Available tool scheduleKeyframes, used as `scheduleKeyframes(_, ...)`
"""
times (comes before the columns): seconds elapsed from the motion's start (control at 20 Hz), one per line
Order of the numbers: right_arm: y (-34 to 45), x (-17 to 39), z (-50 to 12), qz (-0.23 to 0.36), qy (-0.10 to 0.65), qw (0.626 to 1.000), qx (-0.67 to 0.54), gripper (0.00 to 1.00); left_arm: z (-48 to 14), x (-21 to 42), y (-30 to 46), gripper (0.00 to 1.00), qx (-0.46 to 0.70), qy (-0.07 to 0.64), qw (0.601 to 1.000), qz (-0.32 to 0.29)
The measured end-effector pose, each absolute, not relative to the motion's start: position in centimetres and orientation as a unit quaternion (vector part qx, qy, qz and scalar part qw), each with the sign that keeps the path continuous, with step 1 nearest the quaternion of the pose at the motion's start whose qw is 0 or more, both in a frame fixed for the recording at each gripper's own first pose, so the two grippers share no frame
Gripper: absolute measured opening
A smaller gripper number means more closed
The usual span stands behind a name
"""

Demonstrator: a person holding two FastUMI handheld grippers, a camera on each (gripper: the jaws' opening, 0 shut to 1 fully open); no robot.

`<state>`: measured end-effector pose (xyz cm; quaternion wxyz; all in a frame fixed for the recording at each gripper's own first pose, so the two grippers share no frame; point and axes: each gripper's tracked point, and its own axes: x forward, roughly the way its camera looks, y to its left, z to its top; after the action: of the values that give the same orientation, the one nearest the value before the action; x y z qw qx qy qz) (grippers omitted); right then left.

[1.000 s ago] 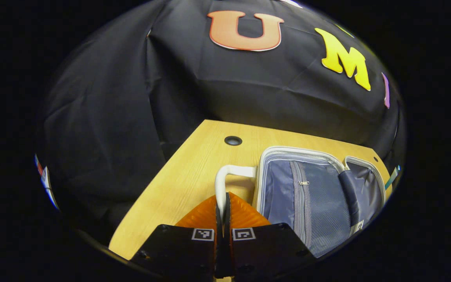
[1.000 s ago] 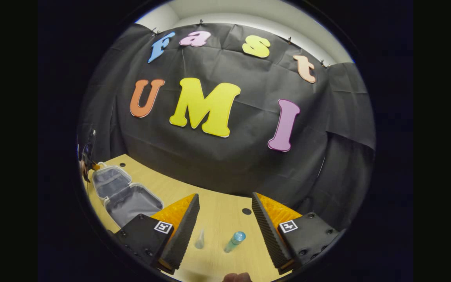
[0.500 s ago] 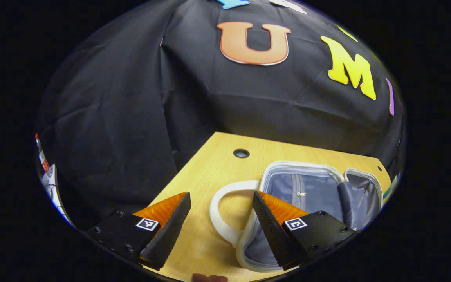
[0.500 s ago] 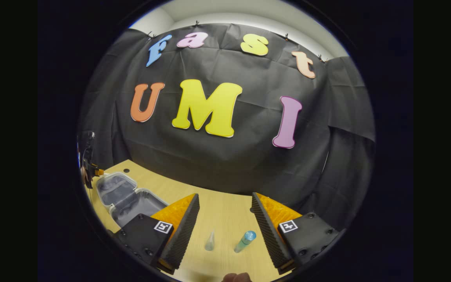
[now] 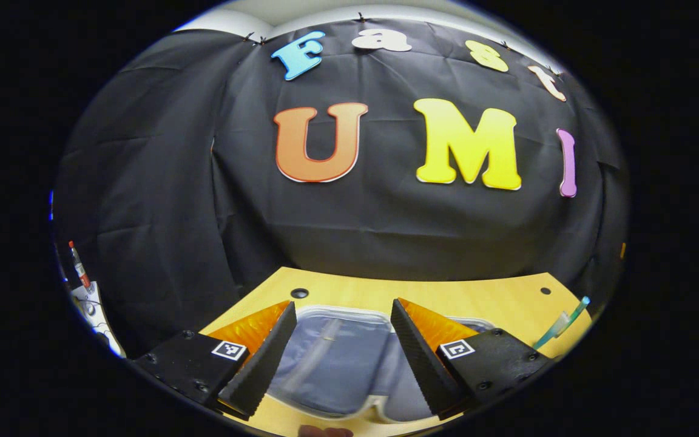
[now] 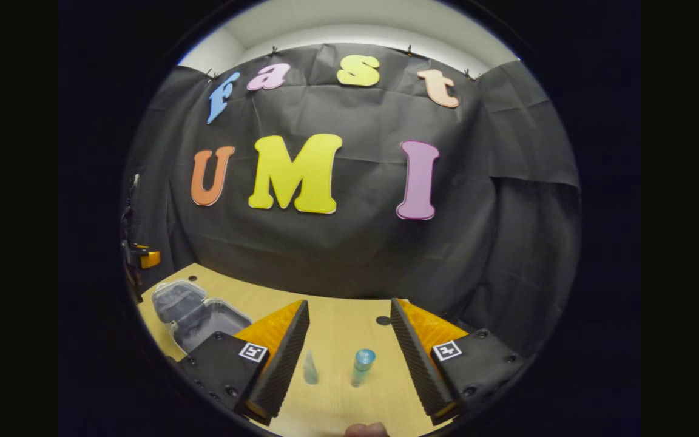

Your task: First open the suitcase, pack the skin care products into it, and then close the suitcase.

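Observation:
The small white suitcase (image 5: 337, 358) lies open on the wooden table (image 5: 483, 300), its grey-blue lining facing up. My left gripper (image 5: 342, 343) hovers open over that lining with nothing between its fingers. In the right gripper view the same open suitcase (image 6: 201, 312) sits at the far left of the table (image 6: 337, 321). My right gripper (image 6: 348, 340) is open above the table. Between its fingers and apart from them stand a small clear bottle (image 6: 310, 368) and a bottle with a blue cap (image 6: 361, 366). The blue-capped bottle (image 5: 560, 323) shows at the right edge of the left gripper view.
Cable holes mark the table top near the back edge (image 5: 299, 293) (image 6: 383, 320). The other gripper (image 6: 143, 258) shows at the far left of the right gripper view, above the suitcase. A fingertip (image 6: 364, 430) peeks in at the bottom.
My left gripper let go of the suitcase's white handle, opened, and swung up over the open lining. My right gripper stayed open and shifted slightly, keeping the two bottles between its fingers.

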<state>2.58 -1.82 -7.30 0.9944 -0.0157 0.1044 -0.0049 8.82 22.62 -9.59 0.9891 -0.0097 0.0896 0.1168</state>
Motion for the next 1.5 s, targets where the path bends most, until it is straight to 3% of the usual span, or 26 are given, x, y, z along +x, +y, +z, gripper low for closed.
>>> scheduleKeyframes(0.4,-10.2,1.8,-11.1,-0.025,0.136,0.99,-0.007,0.8,-11.6,9.0,0.0,0.99,-0.009,0.097,0.995,-0.012)
scheduleKeyframes(0.7,-14.7,0.7,-13.8,-0.027,0.17,0.985,-0.014,0.8,-18.5,8.7,-14.6,0.99,0.0,0.153,0.982,-0.11)
scheduleKeyframes(0.85,-17.0,0.0,-14.3,-0.033,0.186,0.982,-0.022,0.8,-23.5,10.1,-18.0,0.99,0.001,0.194,0.974,-0.117)
scheduleKeyframes(1.15,-20.4,-1.1,-16.1,-0.056,0.228,0.972,-0.018,0.8,-32.2,14.3,-18.3,1.0,-0.013,0.266,0.961,-0.073)
scheduleKeyframes(1.25,-20.7,-1.0,-17.1,-0.061,0.24,0.969,-0.005,0.8,-33.2,15.2,-18.3,0.95,-0.007,0.273,0.96,-0.068)
scheduleKeyframes(1.35,-20.5,-0.9,-17.3,-0.057,0.241,0.969,-0.007,0.8,-33.9,15.6,-18.4,0.8,-0.006,0.278,0.958,-0.071)
scheduleKeyframes(1.45,-20.3,-0.6,-17.6,-0.049,0.242,0.969,-0.009,0.8,-34.3,15.9,-18.1,0.72,0.001,0.279,0.958,-0.067)
scheduleKeyframes(1.5,-20.1,-0.3,-17.7,-0.045,0.242,0.969,-0.011,0.8,-34.3,16.0,-18.3,0.57,-0.002,0.28,0.958,-0.069)
